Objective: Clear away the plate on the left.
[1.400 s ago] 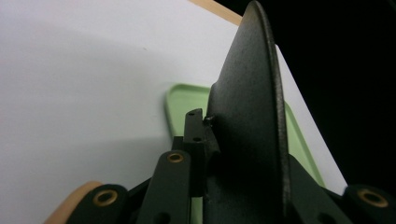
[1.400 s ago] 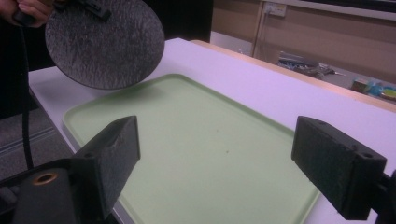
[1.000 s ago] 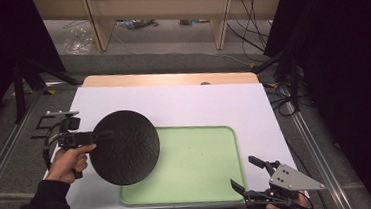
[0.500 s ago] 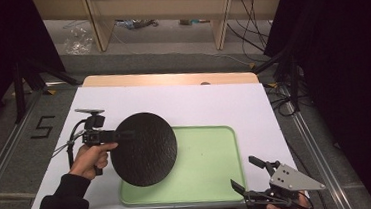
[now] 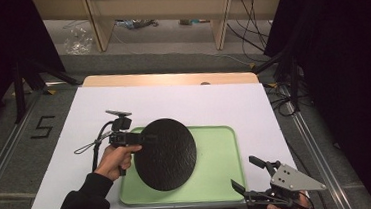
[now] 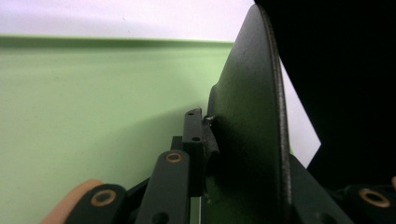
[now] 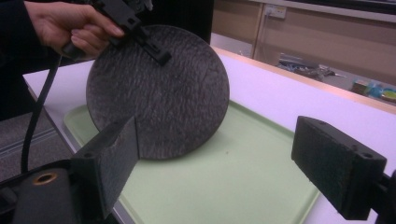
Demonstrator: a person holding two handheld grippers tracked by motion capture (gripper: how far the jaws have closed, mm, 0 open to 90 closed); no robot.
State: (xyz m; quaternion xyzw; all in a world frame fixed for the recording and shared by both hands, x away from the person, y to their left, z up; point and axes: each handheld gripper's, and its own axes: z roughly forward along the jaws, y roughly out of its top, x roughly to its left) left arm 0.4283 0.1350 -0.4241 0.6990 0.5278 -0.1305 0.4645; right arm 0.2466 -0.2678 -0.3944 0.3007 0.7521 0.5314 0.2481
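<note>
Edge-on grip: our left gripper pinches the rim of the round, dark, rough-textured plate, holding it tilted above the pale green plastic tray, probably so we can lower it flat. Our right gripper, jaws spread and empty, waits off the tray's near right corner, clear of the plate.

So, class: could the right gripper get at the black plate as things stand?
Probably yes: the right gripper is open, and bare green tray lies between it and the black plate, held by the left gripper.
</note>
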